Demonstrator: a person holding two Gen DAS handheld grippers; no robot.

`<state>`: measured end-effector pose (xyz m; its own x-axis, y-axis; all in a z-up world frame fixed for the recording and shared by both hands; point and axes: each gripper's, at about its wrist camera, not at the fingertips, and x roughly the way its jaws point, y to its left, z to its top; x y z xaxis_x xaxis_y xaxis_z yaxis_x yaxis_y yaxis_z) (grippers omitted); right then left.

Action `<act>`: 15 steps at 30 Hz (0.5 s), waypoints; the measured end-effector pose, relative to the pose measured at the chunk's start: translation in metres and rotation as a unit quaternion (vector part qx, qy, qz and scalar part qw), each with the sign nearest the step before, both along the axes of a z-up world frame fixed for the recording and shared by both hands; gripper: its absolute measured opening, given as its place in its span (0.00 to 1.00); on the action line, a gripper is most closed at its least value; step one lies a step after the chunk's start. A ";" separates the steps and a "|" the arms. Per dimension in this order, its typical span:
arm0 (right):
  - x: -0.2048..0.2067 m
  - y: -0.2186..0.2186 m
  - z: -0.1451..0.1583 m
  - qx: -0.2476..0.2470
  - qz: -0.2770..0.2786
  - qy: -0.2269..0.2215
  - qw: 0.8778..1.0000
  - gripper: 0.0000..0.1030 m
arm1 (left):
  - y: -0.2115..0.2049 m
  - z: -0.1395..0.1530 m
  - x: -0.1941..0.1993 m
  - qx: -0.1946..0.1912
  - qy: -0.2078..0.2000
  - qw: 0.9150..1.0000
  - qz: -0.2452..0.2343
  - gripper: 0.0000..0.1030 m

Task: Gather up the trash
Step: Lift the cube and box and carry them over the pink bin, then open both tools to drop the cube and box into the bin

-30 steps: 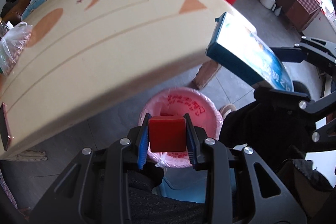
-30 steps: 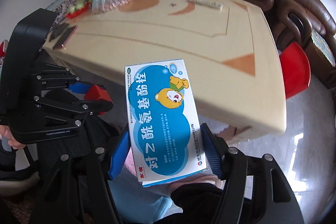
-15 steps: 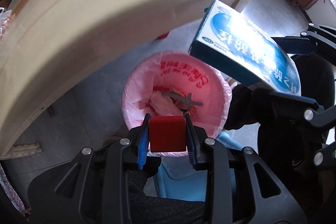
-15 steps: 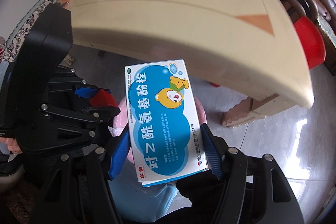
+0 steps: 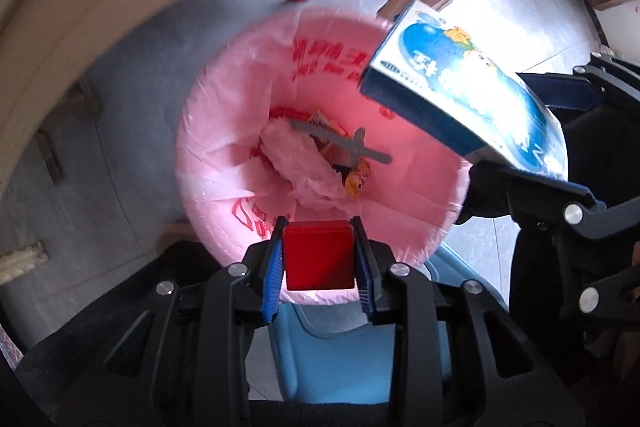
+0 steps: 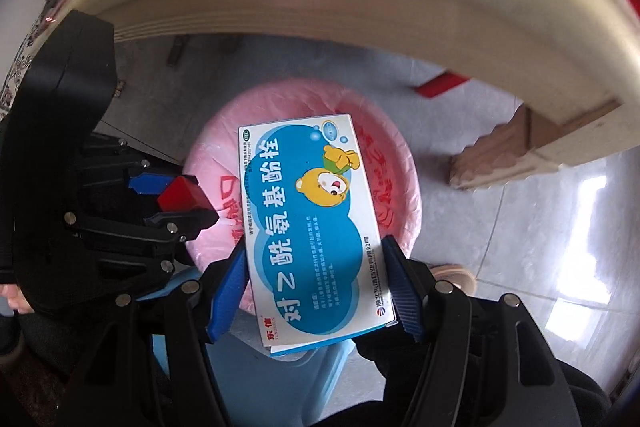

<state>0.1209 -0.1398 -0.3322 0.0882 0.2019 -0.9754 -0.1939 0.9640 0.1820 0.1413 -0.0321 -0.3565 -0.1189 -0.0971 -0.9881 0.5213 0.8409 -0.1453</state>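
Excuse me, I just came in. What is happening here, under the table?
A person is throwing trash away with a handheld tool in each hand. The left tool is shut on a small red block, and the right tool is shut on a blue and white medicine box. Both hang over the bin with the pink bag, beside the table. The bag already holds wrappers. Nothing is released yet.

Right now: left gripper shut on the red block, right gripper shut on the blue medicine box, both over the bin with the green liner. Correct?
Almost. The liner is pink, not green, as the left wrist view shows. The rest holds: left gripper shut on the red block, right gripper shut on the blue medicine box, both over the bin.
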 end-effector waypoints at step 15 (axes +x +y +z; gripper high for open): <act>0.015 -0.004 -0.075 -0.007 -0.009 0.073 0.997 0.61 | -0.002 -0.052 0.027 0.020 0.067 0.997 0.044 0.30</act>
